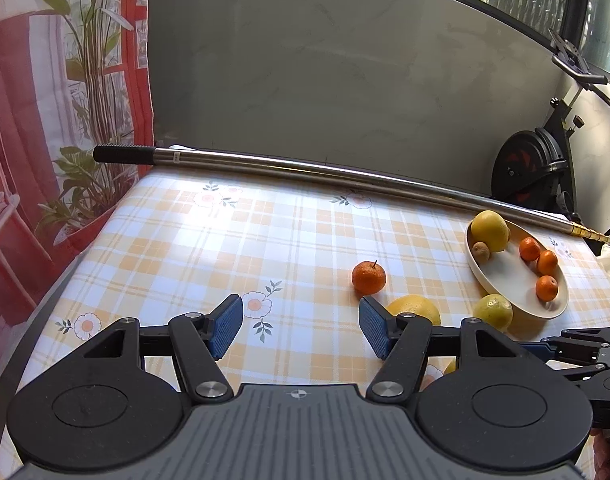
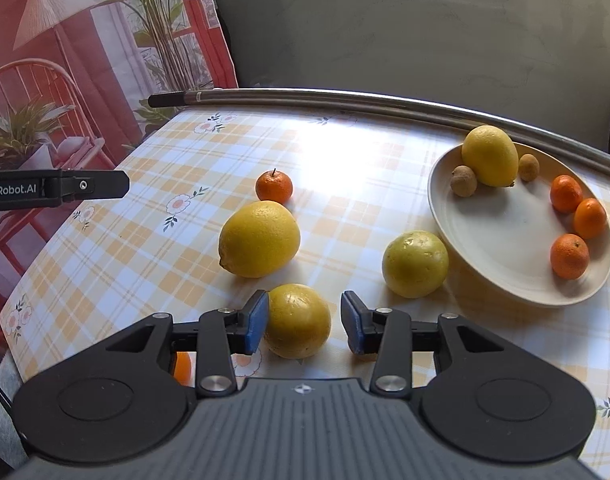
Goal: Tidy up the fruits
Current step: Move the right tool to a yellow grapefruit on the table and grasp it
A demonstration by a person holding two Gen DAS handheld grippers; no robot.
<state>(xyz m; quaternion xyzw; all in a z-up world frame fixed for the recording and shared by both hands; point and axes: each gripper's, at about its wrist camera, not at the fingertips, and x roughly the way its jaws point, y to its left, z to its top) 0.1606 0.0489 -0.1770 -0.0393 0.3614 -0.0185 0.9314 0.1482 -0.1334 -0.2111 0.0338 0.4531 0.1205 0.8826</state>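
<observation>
Desk: the desk (image 2: 117, 240), covered in a yellow-and-white checked cloth with flower prints, is carrying all the fruit.
Plate: a cream oval plate (image 2: 505, 276) is sitting near the far right corner of the desk.
Fruit on the plate: one large yellow lemon (image 2: 490, 155) is lying at the far end of the plate, two small brown round fruits (image 2: 463, 180) are touching it on either side, and three small orange mandarins (image 2: 569, 256) are lying along the plate's right rim.
Loose fruit: a stemmed orange mandarin (image 2: 273, 187) is resting toward the middle of the desk, a second large yellow lemon (image 2: 259, 239) is lying just in front of it, and a pale yellow-green round fruit (image 2: 415, 264) is sitting just beside the plate's near-left rim.
Right tongs: the right tongs (image 2: 305, 326) are standing released around a deep-yellow round fruit (image 2: 297, 321) near the front edge of the desk; the left blue pad is touching its skin while the right pad is standing clear of it.
Left tongs: the left tongs (image 1: 301, 326) are hanging released and empty over the cloth, left of the loose fruit.
Pole: a long silver metal pole with a black grip (image 2: 345, 98) is lying along the back edge of the desk.
</observation>
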